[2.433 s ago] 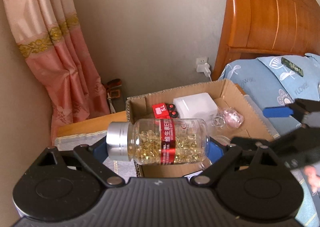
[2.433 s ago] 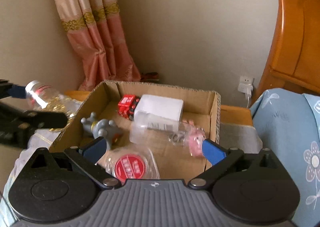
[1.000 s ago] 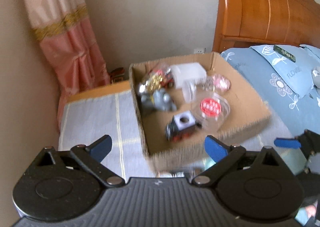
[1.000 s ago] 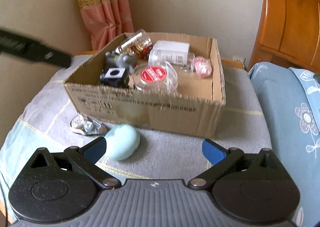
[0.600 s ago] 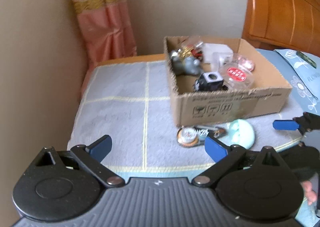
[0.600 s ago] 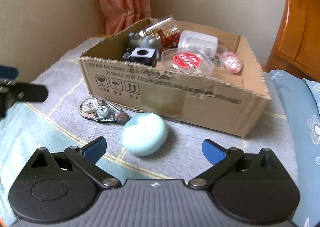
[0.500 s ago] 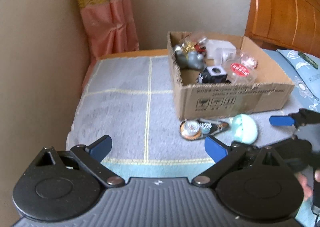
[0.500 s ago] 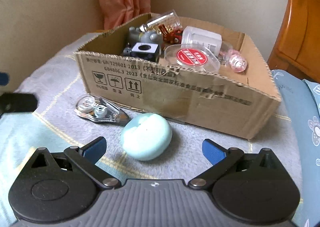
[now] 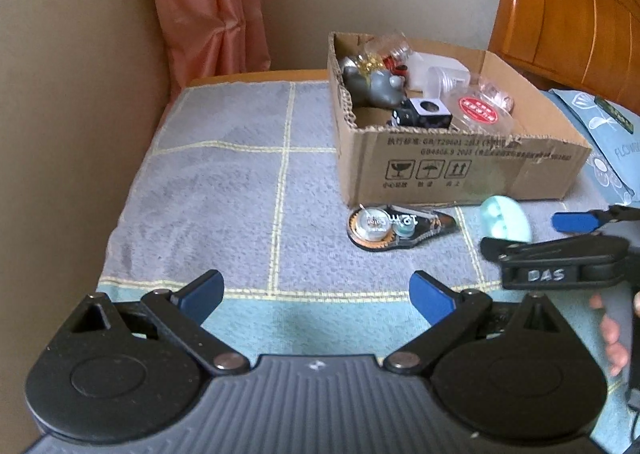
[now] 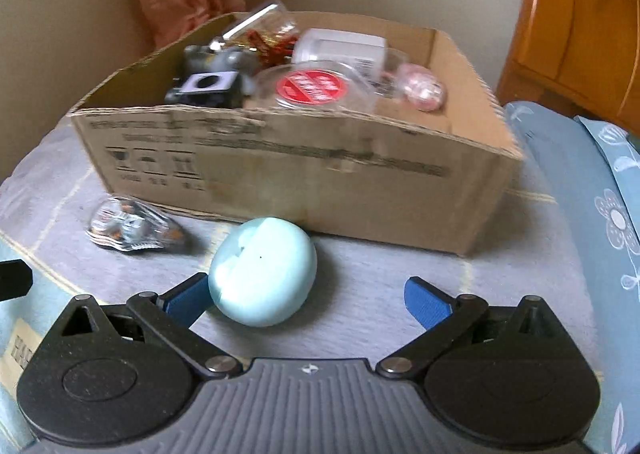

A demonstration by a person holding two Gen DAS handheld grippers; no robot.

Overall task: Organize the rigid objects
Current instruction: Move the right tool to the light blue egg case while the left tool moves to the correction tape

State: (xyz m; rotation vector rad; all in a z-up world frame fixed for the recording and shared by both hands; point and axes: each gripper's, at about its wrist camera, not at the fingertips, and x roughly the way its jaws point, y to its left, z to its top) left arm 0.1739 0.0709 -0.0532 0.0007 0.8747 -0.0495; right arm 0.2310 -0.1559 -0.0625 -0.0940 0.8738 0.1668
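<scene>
Mint-green egg-shaped case [image 10: 262,270] lies on the desk before the cardboard box [image 10: 320,174], between the wide right tongs [image 10: 306,300]. Only the left view shows the wide left tongs [image 9: 316,292], now empty; the pill bottle [image 9: 384,50] sits boxed.

From my seat, the box [image 9: 460,158] looks like matt brown corrugated cardboard with raw, ragged edges. The mint case [image 10: 263,271] is smooth plastic with a soft sheen, and the tape dispenser [image 9: 394,227] is glossy clear plastic. I see rough, nubby grey cloth [image 9: 224,190] underneath, a varnished glossy wooden headboard [image 9: 572,10], and matt black ribbed plastic on the left gripper [image 9: 316,292].
</scene>
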